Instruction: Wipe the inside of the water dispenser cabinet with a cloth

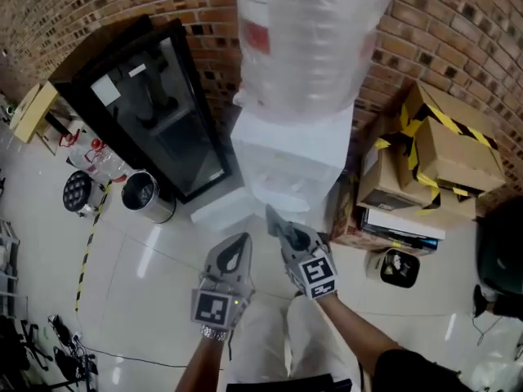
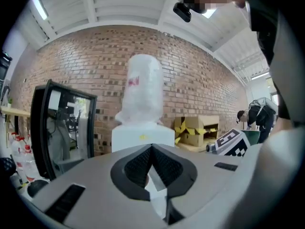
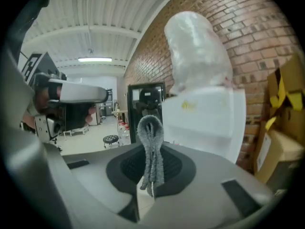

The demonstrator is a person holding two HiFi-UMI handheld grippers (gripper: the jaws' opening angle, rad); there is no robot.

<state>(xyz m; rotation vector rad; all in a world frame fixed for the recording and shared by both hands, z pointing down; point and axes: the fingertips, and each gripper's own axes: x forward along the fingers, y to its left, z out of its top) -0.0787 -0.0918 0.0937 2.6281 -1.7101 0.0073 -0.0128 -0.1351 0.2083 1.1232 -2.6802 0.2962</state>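
A white water dispenser (image 1: 288, 158) stands against the brick wall, with a plastic-wrapped bottle (image 1: 306, 39) on top. At its foot a white panel (image 1: 219, 209) juts out to the left; the cabinet's inside is hidden. My right gripper (image 1: 279, 224) hovers just in front of the dispenser's base, shut on a folded grey cloth (image 3: 152, 159) that sticks up between the jaws. My left gripper (image 1: 238, 245) is beside it on the left, shut with nothing in it. From the left gripper view the dispenser (image 2: 142, 138) and bottle (image 2: 142, 89) are straight ahead.
A black glass-door cabinet (image 1: 151, 109) leans left of the dispenser, with a steel bin (image 1: 147, 195) and a black stool (image 1: 78, 191) before it. Cardboard boxes (image 1: 445, 153) are stacked to the right. A person (image 2: 257, 114) bends far off.
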